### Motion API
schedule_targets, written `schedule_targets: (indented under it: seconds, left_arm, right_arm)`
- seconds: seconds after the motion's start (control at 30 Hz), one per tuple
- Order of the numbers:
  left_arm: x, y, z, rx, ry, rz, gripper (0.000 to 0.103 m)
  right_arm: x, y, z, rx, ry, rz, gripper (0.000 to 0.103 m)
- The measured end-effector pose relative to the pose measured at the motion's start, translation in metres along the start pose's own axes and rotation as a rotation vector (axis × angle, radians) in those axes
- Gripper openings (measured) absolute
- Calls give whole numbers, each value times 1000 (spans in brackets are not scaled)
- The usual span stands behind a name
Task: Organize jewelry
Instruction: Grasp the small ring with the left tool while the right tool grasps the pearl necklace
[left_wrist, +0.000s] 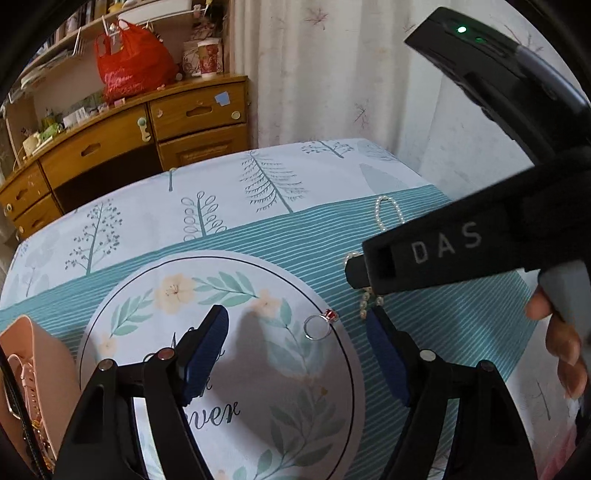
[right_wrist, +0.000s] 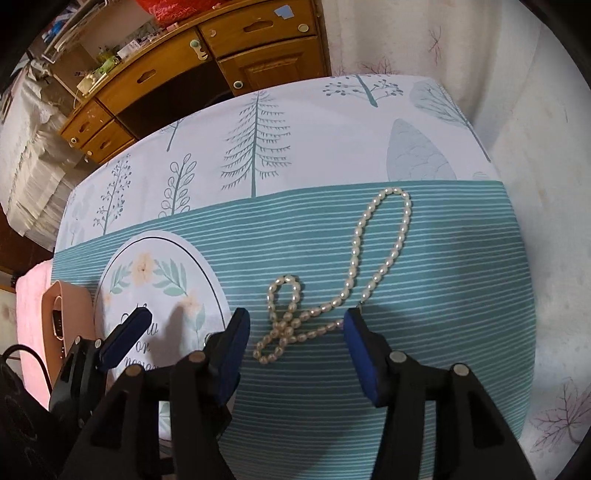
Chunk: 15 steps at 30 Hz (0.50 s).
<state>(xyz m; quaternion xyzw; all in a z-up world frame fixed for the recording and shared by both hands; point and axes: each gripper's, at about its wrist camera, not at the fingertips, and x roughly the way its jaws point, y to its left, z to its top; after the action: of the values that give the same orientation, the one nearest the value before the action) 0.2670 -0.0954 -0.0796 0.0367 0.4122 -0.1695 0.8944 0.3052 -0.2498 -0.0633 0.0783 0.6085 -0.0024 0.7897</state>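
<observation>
A silver ring with a red stone (left_wrist: 318, 325) lies at the right edge of the round floral mat (left_wrist: 177, 295). My left gripper (left_wrist: 299, 354) is open above the mat, the ring just ahead of its gap. A pearl necklace (right_wrist: 354, 258) lies looped on the teal striped cloth. My right gripper (right_wrist: 295, 332) is open just above the necklace's near loops; it also shows in the left wrist view (left_wrist: 424, 258), covering part of the pearls (left_wrist: 388, 210). A pink jewelry box (left_wrist: 26, 369) stands at the mat's left, with a watch inside.
The table (right_wrist: 295, 147) has a tree-print cloth. A wooden desk with drawers (left_wrist: 147, 136) and a red bag (left_wrist: 129, 62) stand behind it. A curtain (left_wrist: 332, 66) hangs at the back right. The left gripper's finger shows at the right wrist view's left (right_wrist: 125, 336).
</observation>
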Motion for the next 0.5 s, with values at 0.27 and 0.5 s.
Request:
schedule_targets:
  seconds: [0.27,0.5]
  left_arm:
    - [10,5,0,-16,23,2,62]
    - [14,3,0,6,37,-5,62]
  right_arm:
    - [6,5,0,-11,-4,-25,57]
    - [9,13,-2,-89,-49,-78,58]
